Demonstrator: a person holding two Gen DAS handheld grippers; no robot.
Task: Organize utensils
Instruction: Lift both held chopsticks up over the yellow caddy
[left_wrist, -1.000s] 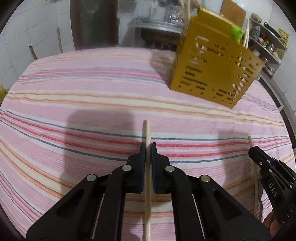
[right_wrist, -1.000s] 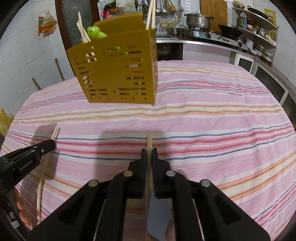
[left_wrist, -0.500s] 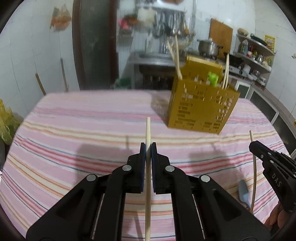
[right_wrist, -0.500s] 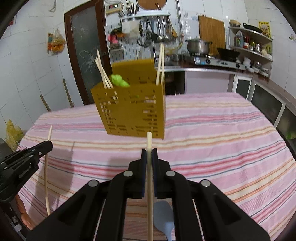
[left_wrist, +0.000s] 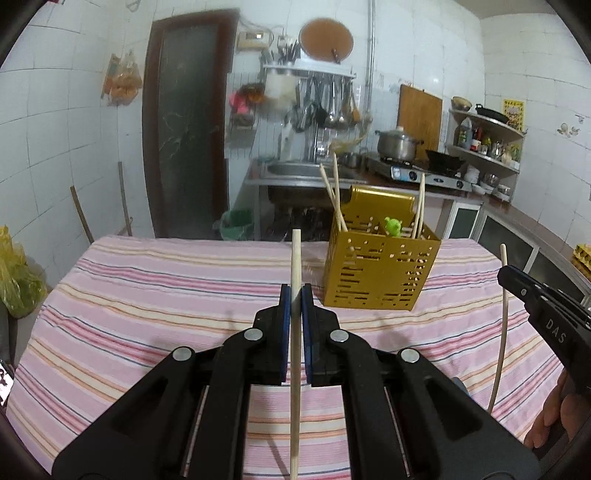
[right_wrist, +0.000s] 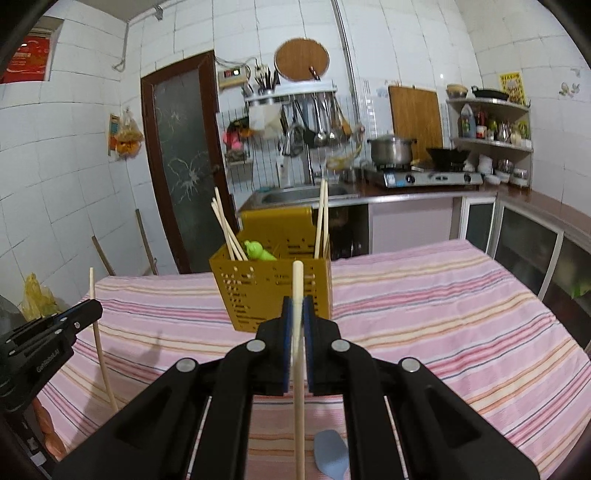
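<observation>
You hold one stick in each tool. Your left tool (left_wrist: 295, 295) is clamped on a stick (left_wrist: 294, 369), and the stick points up and away from you. Your right tool (right_wrist: 297, 308) is clamped on another stick (right_wrist: 298, 369) the same way. Both sticks are up in the air, off the surface (left_wrist: 147, 295).

The yellow bin (left_wrist: 380, 273) stands on the striped surface, ahead of both tools and apart from them. It leans a little. It has some sticks in it, two on one side and a few on the other. A small green thing (right_wrist: 258, 251) pokes out of the top too. A blue spoon (right_wrist: 330, 456) lies on the surface near you, under your right tool.

I think you are in the carry step. You have picked the sticks up, and they are not in the bin yet. The job looks partly done, since some sticks are in and the spoon is still out.

Next, you need to bring a stick over the open top of the bin. Tip it so one end points down into a slot, then let go. Take one tool at a time so the sticks do not bump. Be careful not to knock the bin, for it looks light.
</observation>
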